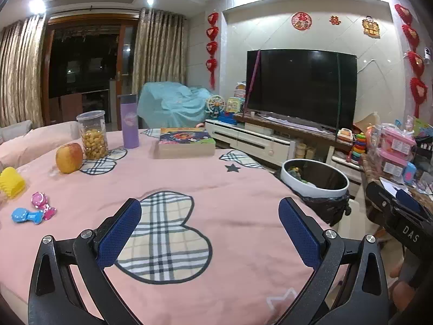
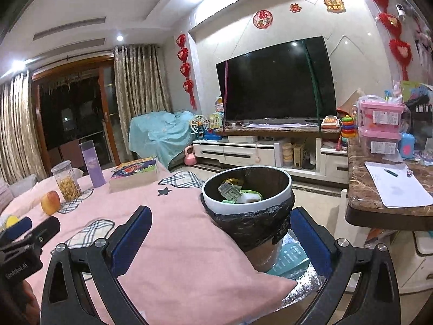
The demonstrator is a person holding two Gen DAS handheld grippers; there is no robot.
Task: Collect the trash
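Trash: boxes and wrappers (image 2: 238,191) lay inside the bin, at centre of the right wrist view; a white block sat among green-printed cartons.
Bin: a white-rimmed bin (image 2: 289,187) with a black liner bunched around its outside stood just beside the edge of the pink-covered table (image 1: 243,189); in the left wrist view it (image 1: 286,174) showed at right of centre.
Left gripper: it (image 1: 209,228) hung over the cloth at lower centre of its view, blue pads (image 1: 121,230) wide apart, nothing between them, a plaid heart patch below.
Right gripper: it (image 2: 220,237) was at lower centre of its view, jaws spread wide and empty, the bin's lower body showing between the fingers beyond them; whether it touched the bin I could not tell. It (image 1: 400,211) also appeared at the right edge of the left wrist view.
Table, left side: an apple (image 1: 69,158) stood just beside a jar (image 1: 92,135) of yellow snacks, a purple bottle (image 1: 130,122) behind them, a book (image 1: 185,142) at upper centre.
Toys: a yellow piece (image 1: 10,181), a pink one (image 1: 40,201) and a blue one (image 1: 25,215) lay at far left, the pink and blue touching.
Background: a dark TV (image 1: 300,86) stood on a white stand at upper right.
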